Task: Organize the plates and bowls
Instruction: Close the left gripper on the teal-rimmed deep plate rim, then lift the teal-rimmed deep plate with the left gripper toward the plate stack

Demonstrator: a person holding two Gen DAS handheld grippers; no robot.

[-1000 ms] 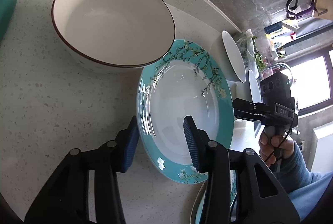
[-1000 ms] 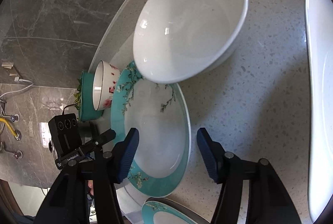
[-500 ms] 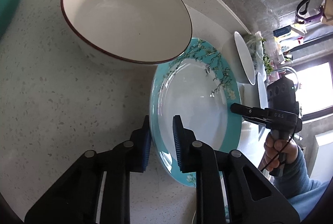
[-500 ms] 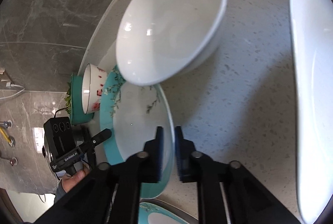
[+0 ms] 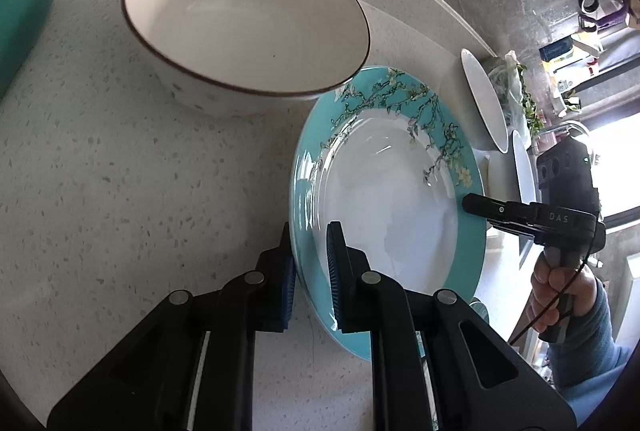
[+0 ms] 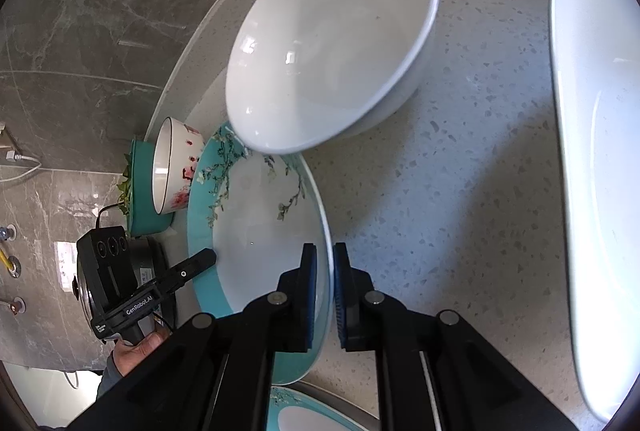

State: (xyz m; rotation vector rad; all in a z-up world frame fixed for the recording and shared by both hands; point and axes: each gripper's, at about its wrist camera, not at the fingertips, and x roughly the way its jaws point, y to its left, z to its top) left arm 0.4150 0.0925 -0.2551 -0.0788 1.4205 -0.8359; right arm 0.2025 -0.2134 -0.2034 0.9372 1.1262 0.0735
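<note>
Closed since a second ago: both tools, then spread wide, now pinching opposite rims of round teal-bordered floral ceramic plate (image 5: 384,199). Left tool (image 5: 312,279) clamped on near rim; right tool (image 6: 325,295) likewise on far side. Plate tilted, partly off speckled white stone desk (image 5: 120,191), between cream bowl with dark rim (image 5: 244,19) and plain white bowl (image 6: 332,43) (both close to its edge). Advice: lift level, both sides together, clear of bowls before carrying toward second teal plate (image 6: 296,411).
</note>
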